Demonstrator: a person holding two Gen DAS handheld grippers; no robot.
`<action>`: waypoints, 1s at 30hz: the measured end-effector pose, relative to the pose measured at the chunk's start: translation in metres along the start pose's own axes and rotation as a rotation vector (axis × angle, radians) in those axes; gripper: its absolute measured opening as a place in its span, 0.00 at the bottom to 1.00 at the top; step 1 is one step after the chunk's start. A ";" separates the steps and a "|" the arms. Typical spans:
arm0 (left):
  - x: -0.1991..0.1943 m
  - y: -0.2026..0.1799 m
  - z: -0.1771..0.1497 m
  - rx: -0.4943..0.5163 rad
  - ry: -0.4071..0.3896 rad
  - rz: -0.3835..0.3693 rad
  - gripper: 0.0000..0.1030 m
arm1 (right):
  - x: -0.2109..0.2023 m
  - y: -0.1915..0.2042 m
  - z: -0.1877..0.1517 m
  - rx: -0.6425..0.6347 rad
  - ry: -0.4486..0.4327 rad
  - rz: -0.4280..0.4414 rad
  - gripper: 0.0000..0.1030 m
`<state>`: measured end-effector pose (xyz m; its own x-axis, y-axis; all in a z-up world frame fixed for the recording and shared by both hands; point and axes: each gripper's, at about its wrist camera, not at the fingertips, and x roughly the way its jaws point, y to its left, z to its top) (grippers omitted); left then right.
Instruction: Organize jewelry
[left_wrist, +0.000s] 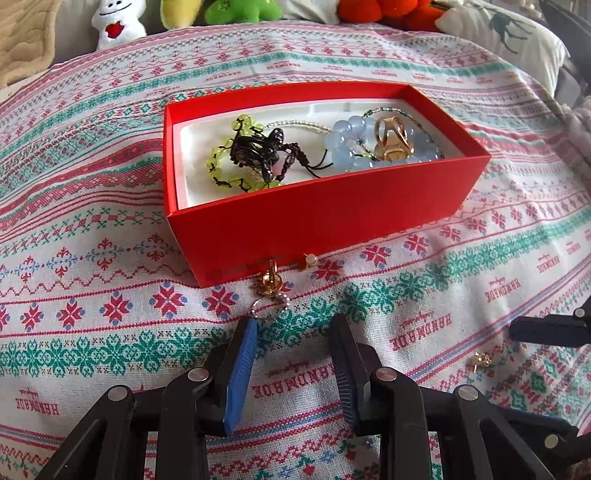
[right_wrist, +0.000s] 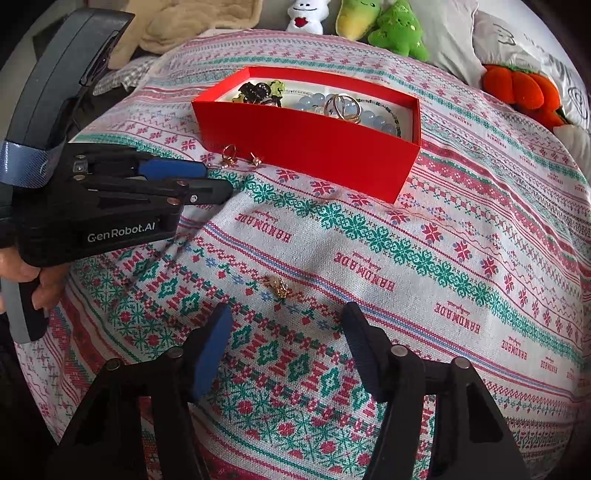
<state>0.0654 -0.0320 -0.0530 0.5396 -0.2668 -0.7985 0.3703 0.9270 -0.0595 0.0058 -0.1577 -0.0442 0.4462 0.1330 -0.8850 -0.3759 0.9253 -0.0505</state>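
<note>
A red box holds a green bead bracelet, a black corded piece, a pale blue bead bracelet and a gold ring. Against its front wall lie a gold ring with a sparkly hoop and a small earring. My left gripper is open and empty just in front of the hoop. My right gripper is open and empty just short of a small gold piece on the cloth.
A patterned red, green and white cloth covers the surface. Plush toys line the far edge: white, green, orange. Pillows lie at the back right. A beige blanket is at the back left.
</note>
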 end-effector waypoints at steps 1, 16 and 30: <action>0.000 0.002 0.001 -0.007 -0.005 0.009 0.33 | 0.000 0.000 0.001 -0.001 -0.002 -0.001 0.53; 0.013 0.003 0.010 0.014 0.017 0.011 0.33 | 0.006 -0.001 0.012 0.052 0.014 0.063 0.06; -0.009 0.005 -0.006 0.046 0.015 -0.026 0.00 | -0.016 -0.017 0.001 0.108 -0.021 0.118 0.02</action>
<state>0.0578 -0.0239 -0.0502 0.5180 -0.2859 -0.8062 0.4180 0.9069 -0.0530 0.0059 -0.1747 -0.0290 0.4212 0.2492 -0.8721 -0.3377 0.9355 0.1043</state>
